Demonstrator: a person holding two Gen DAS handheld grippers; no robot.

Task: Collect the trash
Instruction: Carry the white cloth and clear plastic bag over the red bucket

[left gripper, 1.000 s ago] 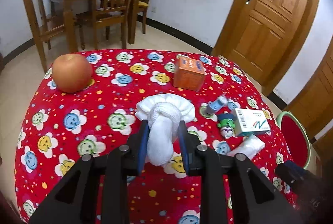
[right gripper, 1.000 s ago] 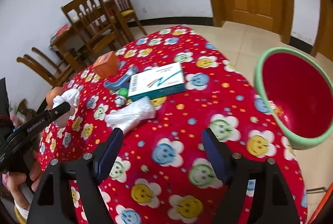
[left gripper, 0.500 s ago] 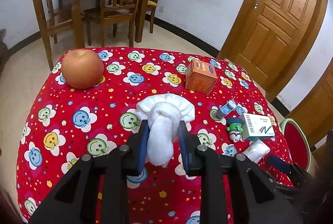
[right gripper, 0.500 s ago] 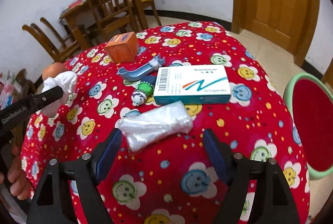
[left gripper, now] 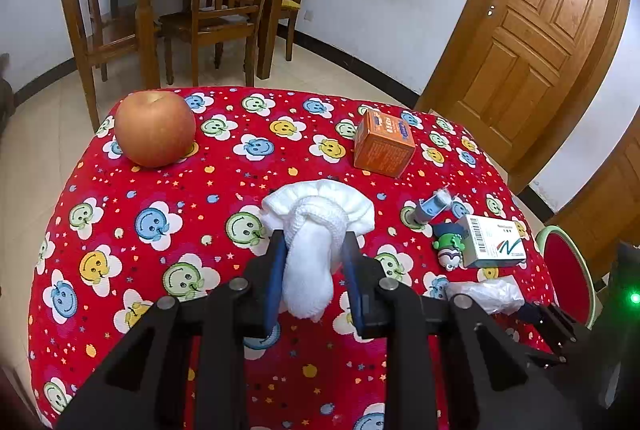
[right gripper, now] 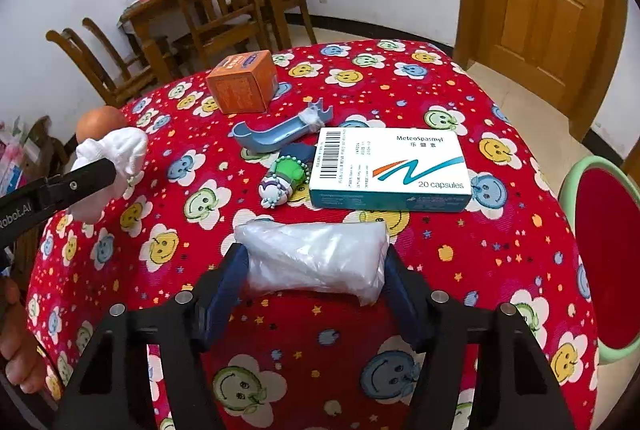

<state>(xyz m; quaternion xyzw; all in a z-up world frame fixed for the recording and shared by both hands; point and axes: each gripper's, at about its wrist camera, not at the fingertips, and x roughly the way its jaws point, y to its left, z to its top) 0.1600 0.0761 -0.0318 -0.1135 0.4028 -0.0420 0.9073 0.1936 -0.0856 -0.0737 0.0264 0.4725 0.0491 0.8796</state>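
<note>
My left gripper (left gripper: 314,258) is shut on a white rolled cloth (left gripper: 316,218) and holds it just above the red smiley tablecloth (left gripper: 160,230). A crumpled clear plastic bag (right gripper: 316,258) lies near the table's front right edge. My right gripper (right gripper: 314,266) straddles the bag with a blue pad at each end. Its jaws are closing and the bag does not look squeezed. In the left wrist view the bag (left gripper: 486,294) sits beside the right gripper's fingertips (left gripper: 530,310). A red bin with a green rim (right gripper: 566,182) stands on the floor to the right of the table.
On the cloth lie an apple (left gripper: 154,128), an orange carton (left gripper: 382,144), a white capsule box (right gripper: 390,168), a blue plastic scoop (right gripper: 276,134) and a small green toy figure (right gripper: 282,178). Wooden chairs and a dining table (left gripper: 224,10) stand behind; a wooden door (left gripper: 532,30) is at the right.
My right gripper moved left and down from beside the bin until the plastic bag sat between its jaws, which have narrowed. The left gripper kept still with the cloth.
</note>
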